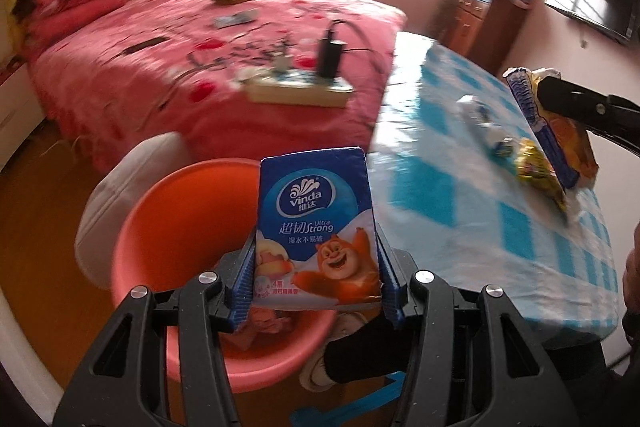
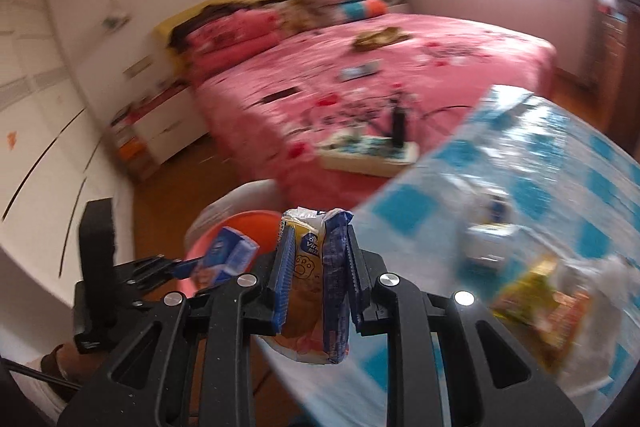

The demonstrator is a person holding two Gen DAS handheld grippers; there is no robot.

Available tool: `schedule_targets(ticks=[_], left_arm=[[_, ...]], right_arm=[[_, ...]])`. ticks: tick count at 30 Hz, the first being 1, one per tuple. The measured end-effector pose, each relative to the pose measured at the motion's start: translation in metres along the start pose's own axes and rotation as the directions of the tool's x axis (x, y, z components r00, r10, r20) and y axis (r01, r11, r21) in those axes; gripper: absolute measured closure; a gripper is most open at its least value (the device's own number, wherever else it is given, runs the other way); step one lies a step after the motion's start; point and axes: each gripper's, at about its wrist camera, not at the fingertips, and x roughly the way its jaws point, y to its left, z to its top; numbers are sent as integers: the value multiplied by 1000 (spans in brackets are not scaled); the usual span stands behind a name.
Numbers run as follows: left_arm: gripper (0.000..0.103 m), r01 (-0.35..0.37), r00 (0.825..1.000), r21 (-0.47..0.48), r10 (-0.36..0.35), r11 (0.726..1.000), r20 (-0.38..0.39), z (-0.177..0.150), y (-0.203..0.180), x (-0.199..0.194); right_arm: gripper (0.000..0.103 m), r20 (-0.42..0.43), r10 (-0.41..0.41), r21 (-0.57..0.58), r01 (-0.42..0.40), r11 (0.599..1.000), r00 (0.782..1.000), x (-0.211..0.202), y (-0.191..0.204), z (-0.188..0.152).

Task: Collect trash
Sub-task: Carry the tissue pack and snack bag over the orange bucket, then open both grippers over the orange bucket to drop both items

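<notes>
Orange basin (image 1: 168, 227) on floor, low left, by white cushion (image 1: 120, 195); crumpled pink scrap inside. Pink bed (image 1: 200, 67) behind.
L gripper (image 1: 316, 279) pinching blue tissue pack (image 1: 316, 227) by both sides, pads pressed on it, pack upright over basin's near rim.
Table w/ blue-white check cloth (image 1: 460, 195) right of basin. Toward its right edge: small white-blue packet (image 1: 480, 115), yellow wrapper (image 1: 536, 171), more wrappers beside.
R gripper (image 2: 316, 279) clamped on crumpled snack wrapper (image 2: 316, 267), blue-yellow, jaws nearly together, held above table's left edge. In left wrist view same wrapper (image 1: 560, 131) hangs over table's right edge.
Blurred throughout.
</notes>
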Motion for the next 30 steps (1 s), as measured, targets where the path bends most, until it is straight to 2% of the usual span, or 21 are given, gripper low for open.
schedule_targets(ticks=[9, 11, 13, 14, 16, 18, 19, 21, 24, 27, 30], left_arm=[[50, -85, 996, -106, 81, 991, -39, -12, 46, 11], [43, -112, 993, -121, 106, 986, -59, -14, 53, 16], [34, -129, 990, -134, 120, 983, -73, -15, 57, 19], [29, -141, 989, -138, 131, 980, -74, -16, 58, 20], [25, -165, 985, -139, 156, 977, -70, -17, 60, 17], [22, -183, 982, -137, 177, 973, -60, -17, 63, 14], [21, -189, 982, -140, 182, 972, -55, -17, 64, 13], [21, -189, 982, -153, 186, 970, -34, -16, 68, 9], [20, -170, 983, -161, 179, 972, 42, -14, 69, 0], [16, -148, 974, -142, 169, 979, 148, -13, 64, -12], [15, -111, 967, -123, 136, 986, 216, -11, 57, -19]], right_arm=[[76, -83, 133, -96, -141, 985, 988, 56, 57, 7], [73, -113, 156, -107, -168, 980, 981, 69, 66, 7], [59, -130, 151, -110, -166, 980, 980, 79, 69, 6], [48, -131, 138, -107, -152, 982, 982, 84, 70, 5], [40, -127, 137, -85, -149, 985, 982, 84, 63, 3], [25, -116, 135, -46, -142, 989, 984, 79, 54, 1], [22, -101, 123, -33, -127, 991, 987, 75, 49, 1], [15, -76, 86, -24, -88, 996, 993, 66, 40, -1], [14, -47, 29, -21, -30, 999, 998, 52, 30, -6], [14, -23, -18, -27, 18, 999, 1000, 41, 25, -14], [13, 11, -54, -25, 54, 998, 998, 30, 18, -22]])
